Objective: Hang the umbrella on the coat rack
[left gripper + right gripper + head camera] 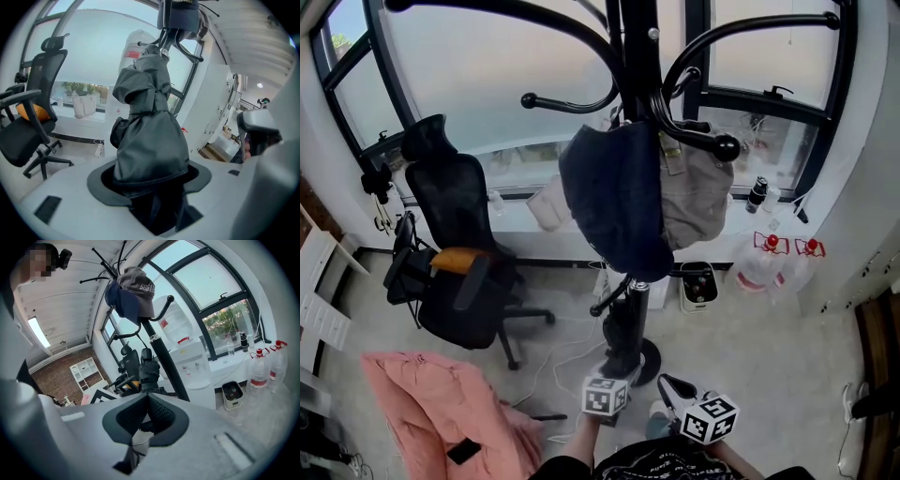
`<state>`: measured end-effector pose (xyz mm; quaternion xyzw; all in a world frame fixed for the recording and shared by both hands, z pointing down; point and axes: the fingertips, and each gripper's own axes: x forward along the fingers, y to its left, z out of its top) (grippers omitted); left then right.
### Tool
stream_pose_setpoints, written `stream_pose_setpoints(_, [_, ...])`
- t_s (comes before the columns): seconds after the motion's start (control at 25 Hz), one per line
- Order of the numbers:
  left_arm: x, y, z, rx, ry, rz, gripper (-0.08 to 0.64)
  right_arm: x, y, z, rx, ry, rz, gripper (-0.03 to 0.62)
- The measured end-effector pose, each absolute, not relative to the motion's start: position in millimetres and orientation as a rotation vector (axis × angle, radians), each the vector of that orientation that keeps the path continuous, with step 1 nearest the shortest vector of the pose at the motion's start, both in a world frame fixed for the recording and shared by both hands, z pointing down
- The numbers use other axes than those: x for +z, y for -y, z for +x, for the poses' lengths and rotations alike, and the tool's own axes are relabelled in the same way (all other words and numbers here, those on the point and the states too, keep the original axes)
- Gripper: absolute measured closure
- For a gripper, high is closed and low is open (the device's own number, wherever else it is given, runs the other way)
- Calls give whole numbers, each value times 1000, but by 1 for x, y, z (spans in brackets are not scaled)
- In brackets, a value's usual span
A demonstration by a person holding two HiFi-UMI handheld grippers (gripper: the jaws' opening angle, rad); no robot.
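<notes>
The black coat rack (639,56) stands in front of me, its curved hooks spreading overhead. A folded black umbrella (623,323) stands upright against the lower pole. My left gripper (617,364) is shut on its lower end. In the left gripper view the umbrella's dark folded fabric (150,136) fills the jaws and rises to a hook (185,49) of the rack. I cannot tell whether its top is caught on the hook. My right gripper (672,387) hovers just to the right, near the rack's base, shut with nothing in it (147,399). From there I see the umbrella (149,371) beside the pole (166,366).
A dark blue bag (614,197) and a grey cap (694,192) hang on the rack. A black office chair (455,253) stands to the left, with a pink quilt (441,403) in front of it. A small bin (698,286) and water jugs (764,262) stand by the window.
</notes>
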<state>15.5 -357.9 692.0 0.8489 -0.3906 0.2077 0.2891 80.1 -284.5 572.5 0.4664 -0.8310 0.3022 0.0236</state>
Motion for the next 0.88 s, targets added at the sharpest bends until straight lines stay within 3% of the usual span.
stream_pose_setpoints(0.88, [736,370,32,652,993,2126,270,559,276,71,782,2616,1418,588])
